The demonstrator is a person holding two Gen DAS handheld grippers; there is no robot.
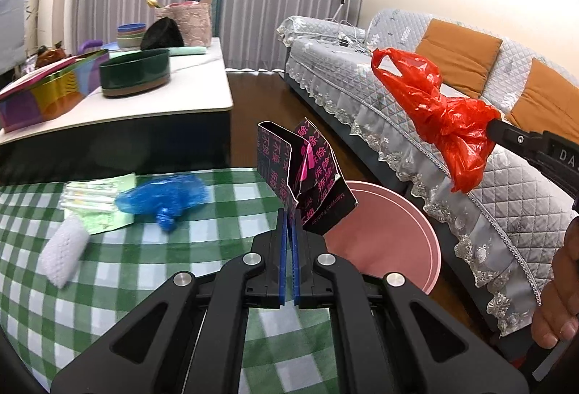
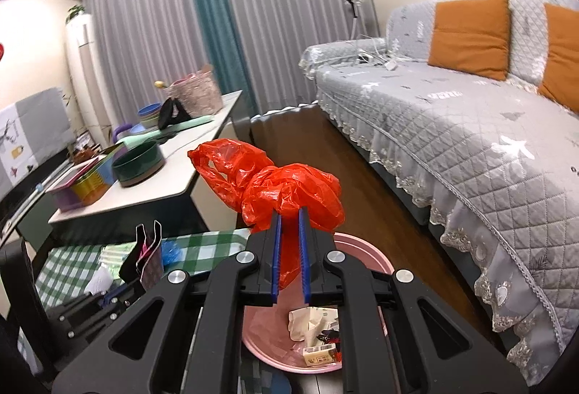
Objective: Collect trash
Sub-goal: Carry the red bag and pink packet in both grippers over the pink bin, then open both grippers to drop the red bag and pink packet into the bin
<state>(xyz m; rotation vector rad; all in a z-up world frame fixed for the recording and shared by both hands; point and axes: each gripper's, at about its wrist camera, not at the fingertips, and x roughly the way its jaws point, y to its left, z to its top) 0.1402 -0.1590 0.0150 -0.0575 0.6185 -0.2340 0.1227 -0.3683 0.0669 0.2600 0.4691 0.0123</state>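
Pinching a torn black cardboard package printed with pink characters [image 1: 307,173], the left gripper [image 1: 290,213] shows its blue-padded jaws clenched on the card's lower edge in the left wrist view, the package standing up over the edge of the green-and-white checked tablecloth [image 1: 144,267] and just above the rim of the round pink plastic bin [image 1: 398,242]. On the cloth lie a crumpled blue plastic bag [image 1: 163,198], a pale green paper packet [image 1: 97,206] beneath it and a white foam net sleeve [image 1: 65,253] nearer the camera. To the right, the right gripper [image 1: 492,128] holds a crumpled red plastic bag [image 1: 434,111] in the air in front of the grey quilted sofa with orange cushions [image 1: 488,177] — a hand [image 1: 557,296] grips its handle at the frame's edge. In the right wrist view, the right gripper [image 2: 289,213] has its jaws closed on that red plastic bag [image 2: 275,180], a strip of the plastic running down between the blue pads. Directly below sits the pink bin [image 2: 365,256], with crumpled paper and small cartons [image 2: 315,332] inside. At the lower left the left gripper [image 2: 143,263] holds the black package [image 2: 146,253] over the checked cloth [image 2: 72,267] — behind it stands a white table carrying a dark green round tin [image 2: 137,166].
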